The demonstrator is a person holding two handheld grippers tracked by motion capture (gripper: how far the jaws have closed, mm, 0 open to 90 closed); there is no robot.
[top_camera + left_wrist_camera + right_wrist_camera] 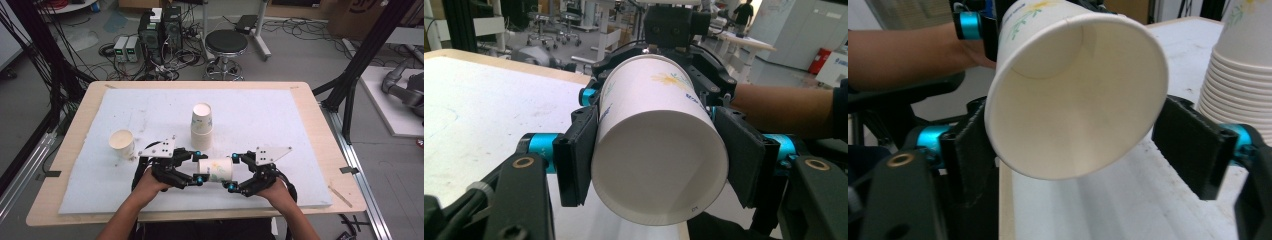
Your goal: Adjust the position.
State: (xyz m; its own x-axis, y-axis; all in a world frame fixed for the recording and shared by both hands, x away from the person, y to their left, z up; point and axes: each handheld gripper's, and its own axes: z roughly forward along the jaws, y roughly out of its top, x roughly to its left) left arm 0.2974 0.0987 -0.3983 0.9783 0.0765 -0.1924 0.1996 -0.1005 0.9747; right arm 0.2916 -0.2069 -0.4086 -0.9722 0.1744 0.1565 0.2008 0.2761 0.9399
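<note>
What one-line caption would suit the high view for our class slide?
Two hand-held claws, left and right, meet at a sideways paper cup before a cup stack and lone cup.

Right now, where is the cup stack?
In the high view the cup stack stands mid-table on the white mat, just beyond the sideways cup between both grippers.

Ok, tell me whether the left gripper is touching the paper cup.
Touching. In the left gripper view, both pads of the left gripper sit flush against the sides of the paper cup, with no gap showing.
</note>
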